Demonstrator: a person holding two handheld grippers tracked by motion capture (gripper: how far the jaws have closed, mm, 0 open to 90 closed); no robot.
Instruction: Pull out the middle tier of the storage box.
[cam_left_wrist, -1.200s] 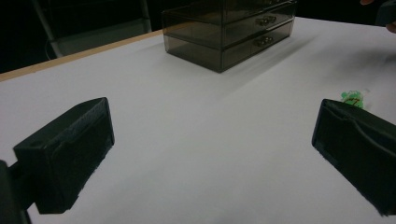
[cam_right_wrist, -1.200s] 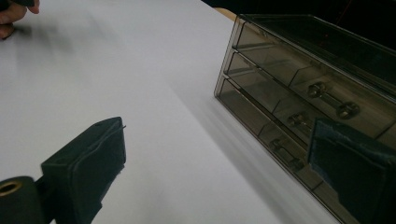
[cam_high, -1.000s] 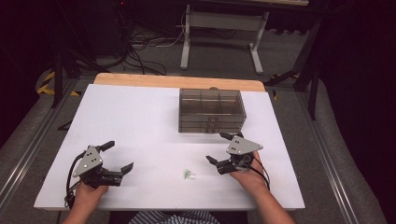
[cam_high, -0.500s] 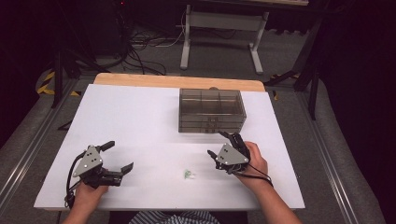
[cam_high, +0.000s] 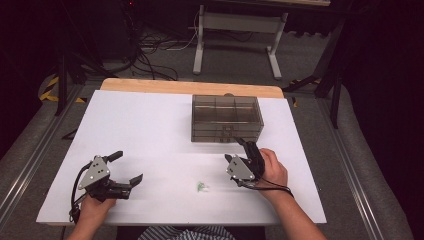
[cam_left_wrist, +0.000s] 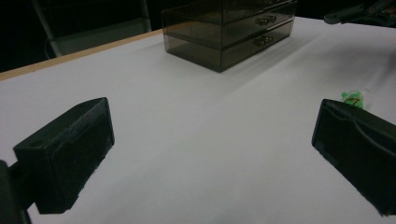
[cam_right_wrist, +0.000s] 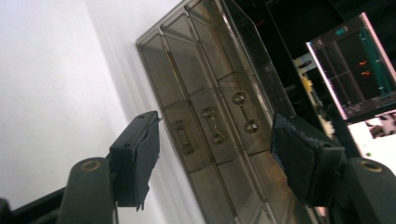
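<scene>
A smoky see-through drawer box stands at the far middle of the white table. My right gripper is rolled on its side just in front of the box and points at its front. Its jaws have just been closing and still stand apart with nothing between them. In the right gripper view the drawer handles lie beyond my right gripper. A small green piece lies near the front edge, between the hands. My left gripper rests open at the front left, with the green piece beside its right jaw.
A wooden strip borders the table's far edge, with a stand's metal legs and cables on the floor behind it. A lit screen glows beyond the box. White table surface stretches between my left gripper and the box.
My right gripper has rolled onto its side, turned toward the drawer box and narrowed its jaws. The left gripper and the green piece have not moved.
</scene>
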